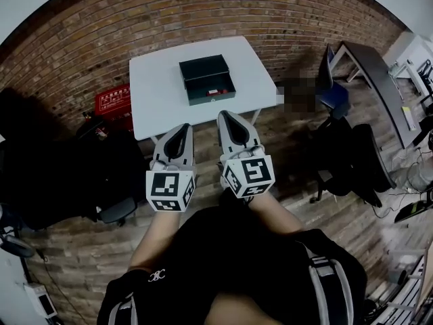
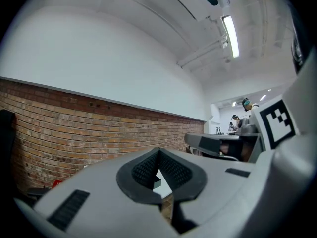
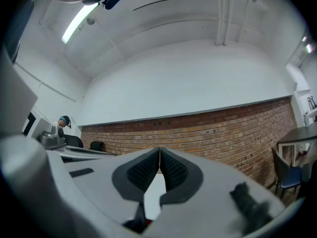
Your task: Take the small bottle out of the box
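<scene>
We are holding two grey grippers side by side at the centre of the head view, both pointing up-frame toward the white rectangular table (image 1: 152, 93) at upper centre. The left gripper (image 1: 181, 128) is pressing its ribbed black pads (image 2: 173, 168) together at the tips, with nothing between them. The right gripper (image 1: 225, 116) is doing the same, shut and empty. Both are hovering over the brown wood-plank floor (image 1: 88, 249), just below the table's lower edge in the frame and well apart from the dark green open box (image 1: 206, 80). That box is sitting near the middle of the table, its lid lying back toward the red brick wall (image 1: 203, 9) across the top of the frame. Inside it, right of centre, a small red and pale object is lying. We are taking it for the small bottle (image 1: 218, 91), though it is too small to tell. A red plastic crate (image 1: 111, 100) is standing left of the table.
</scene>
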### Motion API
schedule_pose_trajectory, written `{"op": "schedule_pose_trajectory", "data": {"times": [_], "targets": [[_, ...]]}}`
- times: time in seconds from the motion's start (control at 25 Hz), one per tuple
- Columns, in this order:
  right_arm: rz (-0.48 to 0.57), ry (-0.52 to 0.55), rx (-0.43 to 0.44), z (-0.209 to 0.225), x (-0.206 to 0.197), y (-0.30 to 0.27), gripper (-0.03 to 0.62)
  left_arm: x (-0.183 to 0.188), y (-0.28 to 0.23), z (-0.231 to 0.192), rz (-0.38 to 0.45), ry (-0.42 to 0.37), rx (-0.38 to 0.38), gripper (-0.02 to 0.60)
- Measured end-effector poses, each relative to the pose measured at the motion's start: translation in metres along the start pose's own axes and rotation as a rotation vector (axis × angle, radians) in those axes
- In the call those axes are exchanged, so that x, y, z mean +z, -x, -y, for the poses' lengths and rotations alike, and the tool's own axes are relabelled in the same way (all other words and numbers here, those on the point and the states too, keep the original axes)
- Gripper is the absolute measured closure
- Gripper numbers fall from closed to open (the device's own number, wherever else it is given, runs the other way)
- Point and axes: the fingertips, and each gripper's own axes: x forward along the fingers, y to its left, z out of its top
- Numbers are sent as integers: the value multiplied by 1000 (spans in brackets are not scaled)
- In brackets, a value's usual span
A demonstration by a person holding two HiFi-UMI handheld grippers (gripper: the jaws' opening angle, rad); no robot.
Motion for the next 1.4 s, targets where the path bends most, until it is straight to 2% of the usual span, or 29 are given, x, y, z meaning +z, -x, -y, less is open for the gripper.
{"op": "schedule_pose_trajectory", "data": {"times": [0.32,0.88,1.4], "targets": [[33,7,52,35,0,-54,563,5,-65,-14,21,-5,19,578],[19,2,129,104,-8,-142,563,7,-178,-38,-23,-14,50,578],[-58,-6,227,170,-39,-218,563,-3,-273,-59,-63,15,121,578]]}}
